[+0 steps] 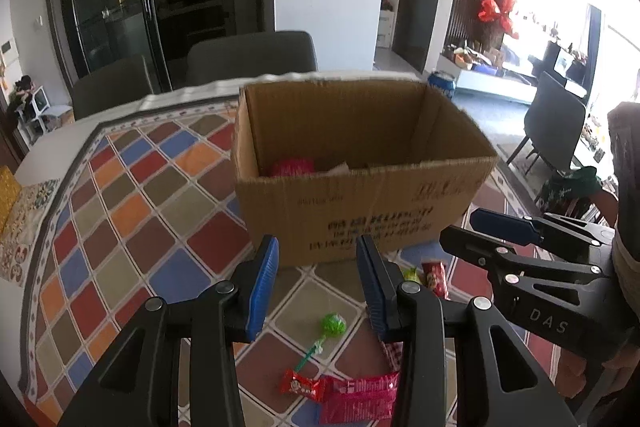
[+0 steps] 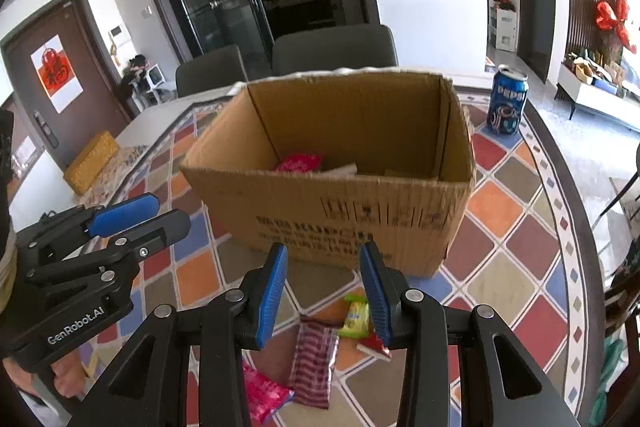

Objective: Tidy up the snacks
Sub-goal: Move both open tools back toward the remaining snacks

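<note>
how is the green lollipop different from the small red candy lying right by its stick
The green lollipop has a round head in shiny green wrap on a long thin stick; the small red candy is a flat, oblong wrapper with no stick. The lollipop is green throughout, while the red candy carries a small printed picture. The lollipop lies nearer the cardboard box; the red candy lies nearer the camera. Both are wrapped and lie on the patterned tablecloth, outside the box.

cardboard box [image 1: 360, 167], green lollipop [image 1: 333, 325], pink packet [image 1: 360, 393]
</note>
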`<move>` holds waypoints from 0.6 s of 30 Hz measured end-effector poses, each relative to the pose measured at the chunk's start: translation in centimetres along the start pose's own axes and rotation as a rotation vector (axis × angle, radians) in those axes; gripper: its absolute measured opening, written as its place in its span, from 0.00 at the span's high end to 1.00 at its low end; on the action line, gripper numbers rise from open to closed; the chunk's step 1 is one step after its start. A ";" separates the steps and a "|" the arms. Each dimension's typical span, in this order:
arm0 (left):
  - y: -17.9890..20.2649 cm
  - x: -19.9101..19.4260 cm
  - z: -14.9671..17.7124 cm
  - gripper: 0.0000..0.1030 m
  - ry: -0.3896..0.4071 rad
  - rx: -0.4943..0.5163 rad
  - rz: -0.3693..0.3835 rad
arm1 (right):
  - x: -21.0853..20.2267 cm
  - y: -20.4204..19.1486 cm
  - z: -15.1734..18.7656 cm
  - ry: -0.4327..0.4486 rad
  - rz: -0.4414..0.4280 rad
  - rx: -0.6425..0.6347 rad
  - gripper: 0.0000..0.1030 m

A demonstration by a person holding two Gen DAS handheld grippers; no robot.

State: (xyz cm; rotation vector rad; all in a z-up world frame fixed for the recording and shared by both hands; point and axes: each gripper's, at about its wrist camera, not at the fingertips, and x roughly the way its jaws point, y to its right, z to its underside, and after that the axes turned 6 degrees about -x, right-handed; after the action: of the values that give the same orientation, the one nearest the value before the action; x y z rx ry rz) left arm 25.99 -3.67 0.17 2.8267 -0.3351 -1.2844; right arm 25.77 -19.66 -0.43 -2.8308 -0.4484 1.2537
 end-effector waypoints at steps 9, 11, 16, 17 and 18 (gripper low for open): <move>-0.2 2.2 2.7 0.61 -0.080 -0.002 0.013 | 1.9 0.0 2.6 -0.081 -0.008 0.002 0.62; -0.3 2.6 3.5 0.61 -0.100 -0.005 0.015 | 2.4 0.0 3.2 -0.100 -0.011 0.003 0.62; -0.4 3.7 5.0 0.61 -0.145 -0.015 0.025 | 3.5 0.1 4.7 -0.145 -0.020 0.016 0.62; -0.4 3.9 5.4 0.61 -0.156 -0.018 0.025 | 3.7 0.2 5.0 -0.151 -0.021 0.018 0.62; -0.4 4.1 5.6 0.61 -0.163 -0.019 0.027 | 3.8 0.2 5.2 -0.156 -0.022 0.020 0.62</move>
State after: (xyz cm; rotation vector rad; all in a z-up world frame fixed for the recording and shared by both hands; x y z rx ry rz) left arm 24.54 -3.68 -6.64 2.6984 -0.3610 -1.5071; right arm 24.43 -19.37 -6.76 -2.7157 -0.4665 1.4721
